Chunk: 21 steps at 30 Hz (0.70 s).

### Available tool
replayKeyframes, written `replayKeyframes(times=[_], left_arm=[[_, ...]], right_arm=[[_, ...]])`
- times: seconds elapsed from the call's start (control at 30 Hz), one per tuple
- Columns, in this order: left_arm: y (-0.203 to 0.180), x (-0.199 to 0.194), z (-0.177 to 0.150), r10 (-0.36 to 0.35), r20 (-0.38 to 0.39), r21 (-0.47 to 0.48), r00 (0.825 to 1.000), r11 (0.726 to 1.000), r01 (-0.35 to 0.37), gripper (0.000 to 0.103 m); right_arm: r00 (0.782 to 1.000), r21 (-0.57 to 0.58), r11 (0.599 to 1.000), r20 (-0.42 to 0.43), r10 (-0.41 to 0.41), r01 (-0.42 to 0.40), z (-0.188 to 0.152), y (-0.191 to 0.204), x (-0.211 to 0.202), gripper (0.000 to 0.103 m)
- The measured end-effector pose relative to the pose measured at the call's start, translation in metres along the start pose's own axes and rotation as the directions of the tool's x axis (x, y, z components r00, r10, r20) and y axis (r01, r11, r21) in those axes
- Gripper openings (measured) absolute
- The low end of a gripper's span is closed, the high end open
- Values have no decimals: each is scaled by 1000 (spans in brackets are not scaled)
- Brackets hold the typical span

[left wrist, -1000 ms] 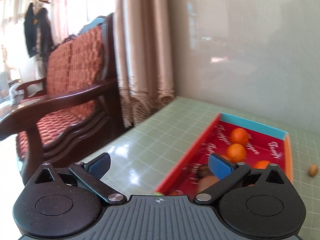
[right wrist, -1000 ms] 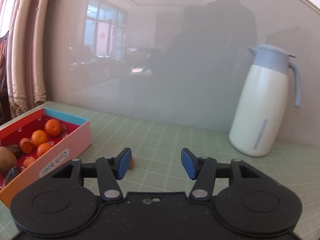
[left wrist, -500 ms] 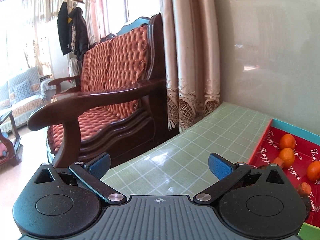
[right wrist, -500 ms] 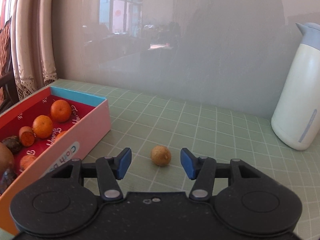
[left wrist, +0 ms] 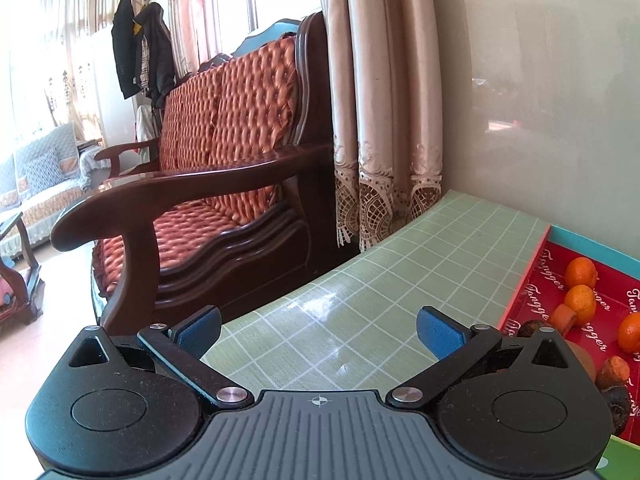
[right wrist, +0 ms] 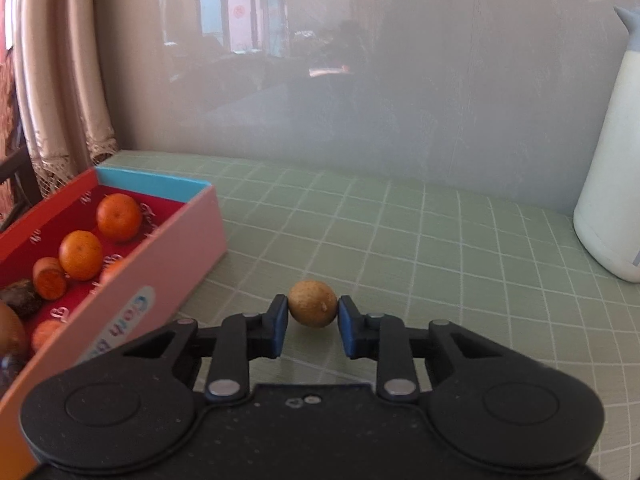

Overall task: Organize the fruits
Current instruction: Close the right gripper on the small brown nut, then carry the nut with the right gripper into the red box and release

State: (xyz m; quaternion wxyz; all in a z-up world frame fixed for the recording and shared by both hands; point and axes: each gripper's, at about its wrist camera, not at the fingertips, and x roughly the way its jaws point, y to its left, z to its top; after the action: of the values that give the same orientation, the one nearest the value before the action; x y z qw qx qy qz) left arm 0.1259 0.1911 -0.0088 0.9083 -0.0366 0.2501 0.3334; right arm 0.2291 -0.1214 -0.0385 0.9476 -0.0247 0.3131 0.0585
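Note:
A small round tan fruit [right wrist: 313, 308] lies on the green grid mat. My right gripper [right wrist: 313, 322] has closed around it, its blue pads touching the fruit on both sides. To the left stands a pink-sided box [right wrist: 172, 268] with a red inside, holding several small oranges [right wrist: 119, 217] and darker fruits. The box also shows in the left wrist view [left wrist: 532, 276] at the right edge, with oranges [left wrist: 581, 273] in it. My left gripper [left wrist: 319, 330] is wide open and empty above the mat, left of the box.
A white and blue thermos jug [right wrist: 610, 168] stands at the right on the mat. A grey wall runs behind the table. A wooden armchair with red cushions [left wrist: 208, 184] and a curtain [left wrist: 384, 112] stand beyond the table's left edge.
My right gripper moved forward to the tan fruit and its jaws closed onto it. My left gripper swung a little further left, away from the box, still open.

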Motion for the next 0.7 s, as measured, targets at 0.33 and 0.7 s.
replayKeyframes(times=[0.33, 0.7], left_arm=[[2, 2, 0, 0, -25, -1, 1000, 1000, 0, 103], [3, 10, -9, -32, -105, 21, 994, 999, 34, 103]], right_arm=[[972, -101, 976, 115, 205, -194, 20, 53, -51, 25], [953, -180, 943, 68, 296, -281, 17, 105, -51, 26]])
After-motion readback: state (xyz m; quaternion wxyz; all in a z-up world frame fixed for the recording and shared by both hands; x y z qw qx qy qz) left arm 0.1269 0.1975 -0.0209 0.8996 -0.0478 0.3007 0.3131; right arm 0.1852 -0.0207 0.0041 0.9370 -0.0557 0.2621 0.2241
